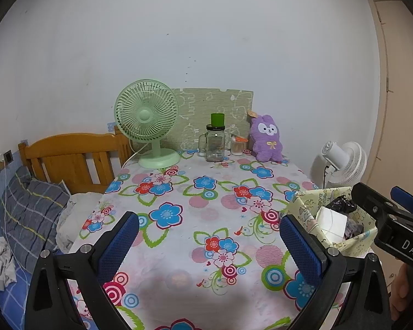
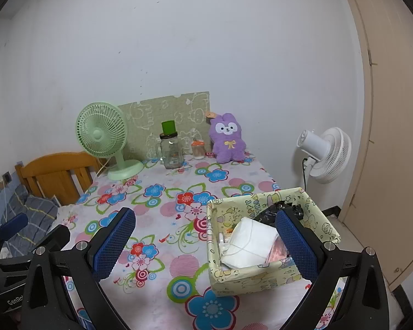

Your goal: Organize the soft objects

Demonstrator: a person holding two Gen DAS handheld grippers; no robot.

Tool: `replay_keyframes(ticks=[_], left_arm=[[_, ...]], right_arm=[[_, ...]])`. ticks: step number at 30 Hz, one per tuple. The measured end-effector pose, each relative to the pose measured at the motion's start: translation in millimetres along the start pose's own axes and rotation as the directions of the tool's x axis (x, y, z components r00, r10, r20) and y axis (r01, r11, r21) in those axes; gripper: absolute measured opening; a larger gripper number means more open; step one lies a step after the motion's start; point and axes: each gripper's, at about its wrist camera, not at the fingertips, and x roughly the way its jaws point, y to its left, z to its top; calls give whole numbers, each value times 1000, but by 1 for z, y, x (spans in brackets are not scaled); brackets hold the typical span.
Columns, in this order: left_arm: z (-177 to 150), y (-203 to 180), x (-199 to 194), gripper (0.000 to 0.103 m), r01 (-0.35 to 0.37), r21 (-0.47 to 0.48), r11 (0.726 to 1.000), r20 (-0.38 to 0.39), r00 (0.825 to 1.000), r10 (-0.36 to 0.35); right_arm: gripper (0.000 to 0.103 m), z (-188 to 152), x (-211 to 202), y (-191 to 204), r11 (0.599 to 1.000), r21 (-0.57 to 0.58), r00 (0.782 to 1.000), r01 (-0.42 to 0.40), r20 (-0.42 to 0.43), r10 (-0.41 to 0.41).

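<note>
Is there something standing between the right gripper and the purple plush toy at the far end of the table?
Nothing visible blocks it. The right gripper is open, and only flowered tablecloth lies ahead toward the purple plush toy. The glass jar stands left of the toy, the yellow box nearer right.

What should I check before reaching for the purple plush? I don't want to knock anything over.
1. Left gripper open and empty: ok.
2. Right gripper open and empty: ok.
3. Plush upright at the table's far edge, unobstructed from the front: ok.
4. Clearance beside plush: small jar stands close on its left: not ok, approach carefully.
5. Box has room: partly filled with a white item and black bag: cannot tell.
6. Glass mug clear of a straight path: ok.
</note>
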Motion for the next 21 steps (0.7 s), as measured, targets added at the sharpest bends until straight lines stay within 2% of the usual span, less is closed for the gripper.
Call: replay_keyframes(ticks=[21], left_arm=[[1, -1, 1, 103, 2, 0, 1000, 1, 1000, -2]], right_arm=[[103, -1, 2, -2, 1000, 10, 1000, 2, -3, -2]])
